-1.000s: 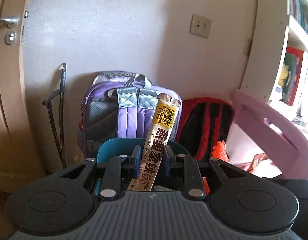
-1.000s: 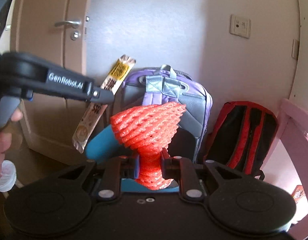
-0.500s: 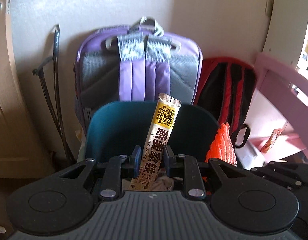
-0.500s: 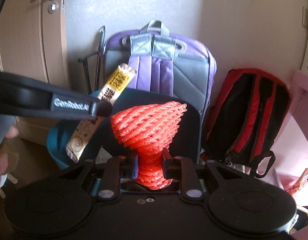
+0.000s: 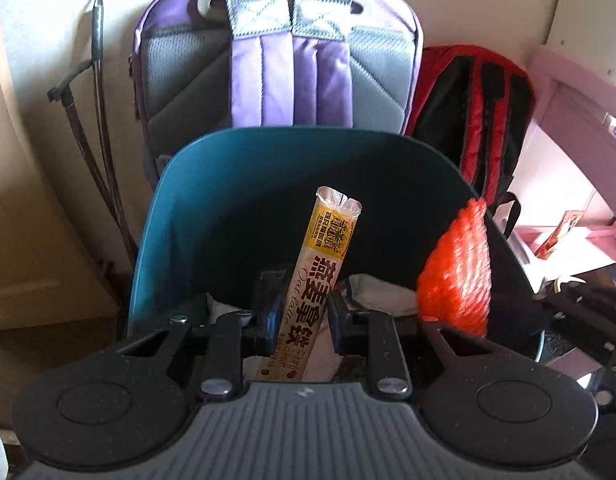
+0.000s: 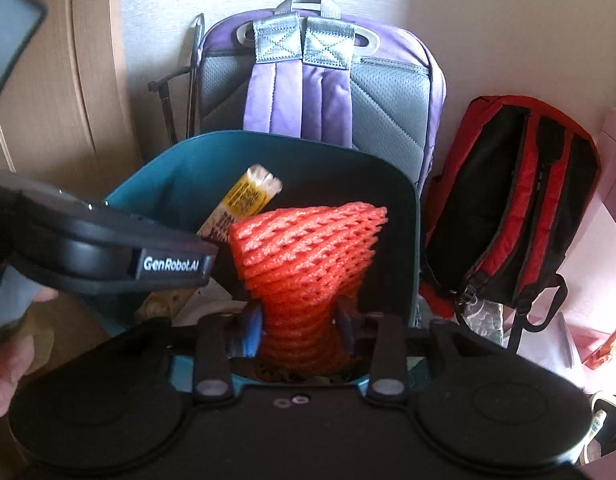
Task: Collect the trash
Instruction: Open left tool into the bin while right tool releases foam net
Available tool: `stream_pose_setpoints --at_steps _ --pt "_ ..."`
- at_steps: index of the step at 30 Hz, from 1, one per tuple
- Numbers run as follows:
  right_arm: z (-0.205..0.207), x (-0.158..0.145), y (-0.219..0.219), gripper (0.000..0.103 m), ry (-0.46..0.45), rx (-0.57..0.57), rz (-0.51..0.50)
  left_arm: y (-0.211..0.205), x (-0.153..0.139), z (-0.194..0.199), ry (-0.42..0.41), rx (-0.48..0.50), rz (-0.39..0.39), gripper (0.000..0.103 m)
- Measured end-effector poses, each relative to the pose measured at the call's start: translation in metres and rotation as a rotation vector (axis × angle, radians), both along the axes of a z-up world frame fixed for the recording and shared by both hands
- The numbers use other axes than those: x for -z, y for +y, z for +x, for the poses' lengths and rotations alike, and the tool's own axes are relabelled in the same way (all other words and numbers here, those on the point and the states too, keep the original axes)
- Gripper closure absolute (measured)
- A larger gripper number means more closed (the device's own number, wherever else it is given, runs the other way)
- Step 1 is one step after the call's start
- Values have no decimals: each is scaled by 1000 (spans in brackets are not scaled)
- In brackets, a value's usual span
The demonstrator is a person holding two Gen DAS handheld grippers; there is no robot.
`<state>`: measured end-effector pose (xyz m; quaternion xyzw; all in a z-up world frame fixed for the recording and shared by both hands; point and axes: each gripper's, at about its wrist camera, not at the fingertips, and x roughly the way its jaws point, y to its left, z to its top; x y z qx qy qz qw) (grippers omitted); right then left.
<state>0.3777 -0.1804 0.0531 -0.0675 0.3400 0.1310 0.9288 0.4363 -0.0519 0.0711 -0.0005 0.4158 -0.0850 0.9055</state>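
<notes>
Two pieces of trash show from our left wrist: one oat latte sachet [image 5: 323,280] and one orange foam net [image 5: 458,270]. Our left tool [image 5: 301,314] pinches the sachet near its lower end, though its jaws are easing apart; the sachet's long axis runs nearly upright, torn top leaning slightly right and away from us, over the open mouth of the single teal bin [image 5: 179,216]. Inside the bin we see crumpled pale paper [image 5: 382,298]. The net hangs at the bin's right wall. Behind the bin, one purple backpack [image 5: 279,64] and one red backpack [image 5: 474,116] lean against the wall.

From our right wrist, the right tool [image 6: 299,330] has the net [image 6: 308,256] between its jaws, which are opening; whether the pads still press on it we cannot tell. The net's narrow end sits at the tool and its wide flared end points up and away, over the bin [image 6: 155,184]. The left tool [image 6: 147,260] reaches in from the left with the sachet [image 6: 243,200] slanting up to the right, and a hand [image 6: 7,360] shows at the left edge. Both backpacks stand behind, purple [image 6: 308,92] and red [image 6: 520,200].
</notes>
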Motion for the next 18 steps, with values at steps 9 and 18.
stream_pose_setpoints --at_steps 9,18 --pt "-11 -8 -2 42 -16 21 35 3 -19 -22 -70 -9 -28 31" --pt "-47 -37 -18 36 -60 19 95 3 -53 -71 -187 26 2 25"
